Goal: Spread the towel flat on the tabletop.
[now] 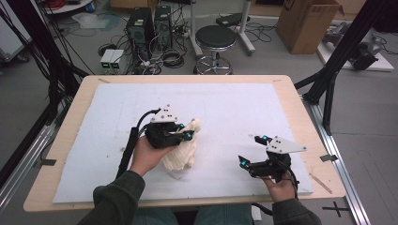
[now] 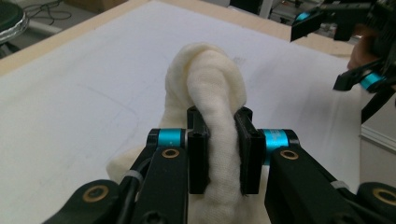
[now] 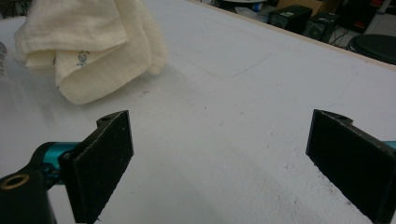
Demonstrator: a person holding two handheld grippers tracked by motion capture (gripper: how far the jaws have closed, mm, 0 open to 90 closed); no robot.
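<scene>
A cream cloth (image 1: 183,149) lies bunched on the white mat (image 1: 234,108) left of the table's middle. My left gripper (image 1: 184,131) is shut on a raised fold of the cloth (image 2: 212,88), which bulges up between the two black pads (image 2: 198,156). My right gripper (image 1: 253,151) hovers low over the mat at the front right, open, with nothing between its wide-apart pads (image 3: 100,163). The cloth (image 3: 93,42) sits folded and rumpled at the upper left of the right gripper view, well beyond its jaws. In the left gripper view the right gripper (image 2: 341,51) shows at the upper right.
The mat covers most of a wooden table (image 1: 70,117). Bare mat (image 3: 224,107) lies between the cloth and the right gripper. On the floor beyond the table stand a stool (image 1: 215,44), computer towers (image 1: 141,28) with cables, and a cardboard box (image 1: 307,23).
</scene>
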